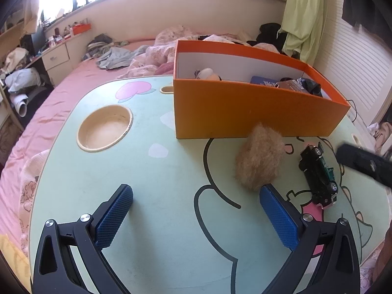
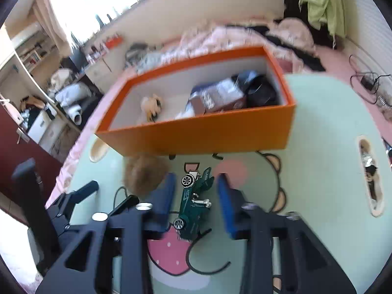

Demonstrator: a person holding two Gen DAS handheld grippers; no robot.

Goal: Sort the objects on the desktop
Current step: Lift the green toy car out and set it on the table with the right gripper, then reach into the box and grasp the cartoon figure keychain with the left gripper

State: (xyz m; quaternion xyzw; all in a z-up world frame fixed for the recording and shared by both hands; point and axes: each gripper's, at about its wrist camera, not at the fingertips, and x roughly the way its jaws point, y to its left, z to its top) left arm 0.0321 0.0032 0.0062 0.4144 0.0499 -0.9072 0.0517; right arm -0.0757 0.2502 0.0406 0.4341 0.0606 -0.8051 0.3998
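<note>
A green toy car [image 1: 319,175] lies on the pale green table [image 1: 156,181], right of a tan furry ball [image 1: 259,158]. An orange box [image 1: 245,109] with several items inside stands behind them. My left gripper [image 1: 196,203] is open and empty, low over the table, its right finger just in front of the furry ball. In the right wrist view my right gripper [image 2: 196,191] is open with a blue finger on each side of the toy car [image 2: 194,202], not touching it. The furry ball [image 2: 143,175] sits left of it, before the orange box [image 2: 196,132].
A round cup recess [image 1: 105,127] is sunk in the table at the left. A slot [image 2: 368,174] lies near the right edge. The table stands on a pink bed [image 1: 36,127] with bedding and clothes behind. The right gripper's dark body [image 1: 365,163] shows at the left view's right edge.
</note>
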